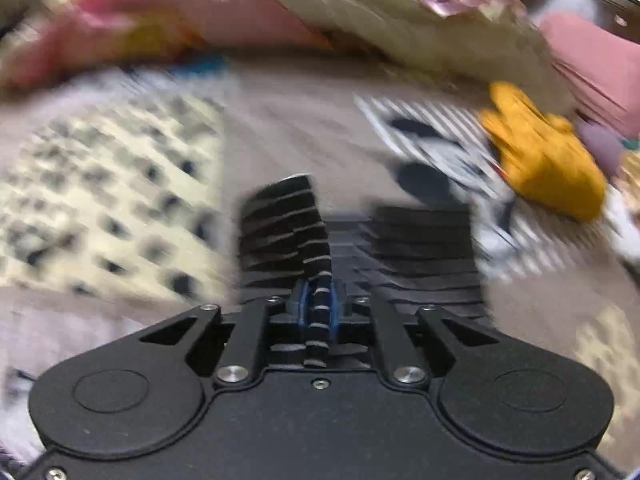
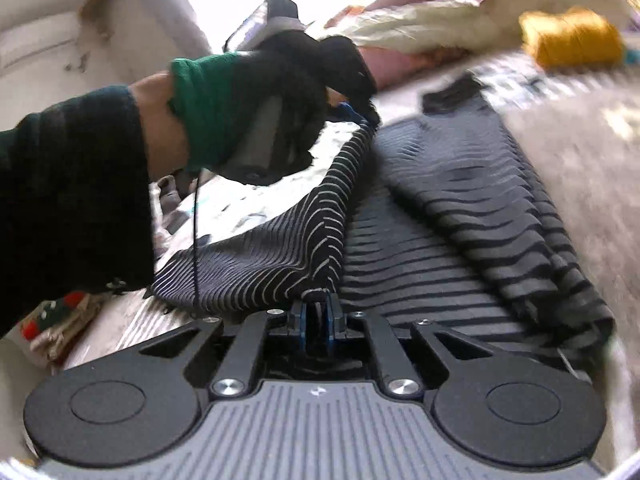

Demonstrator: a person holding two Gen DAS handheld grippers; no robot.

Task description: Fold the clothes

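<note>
Hanging between two grips, the dark striped garment (image 2: 460,208) lies partly on a grey-beige surface (image 2: 592,152), probably a bed, with one edge lifted into a taut ridge. The right tongs (image 2: 318,312) are pressed together on the near end of that edge. At the far end, the gloved left hand (image 2: 256,108) carries the left tongs (image 1: 320,312), which are likewise clamped on the striped cloth. Both views are blurred, so finer details are uncertain.

The step in hand looks like carrying a folded edge across the body of the garment. To do it well, both grips should travel together at equal height, keeping the edge straight and lightly tense so the layer lands flat without wrinkles; letting one end lead would skew the fold.

Around it sit a cream spotted cloth (image 1: 108,200), a black-and-white striped piece (image 1: 440,148), a mustard-yellow item (image 1: 548,160), and pink fabric (image 1: 168,20) piled behind.
</note>
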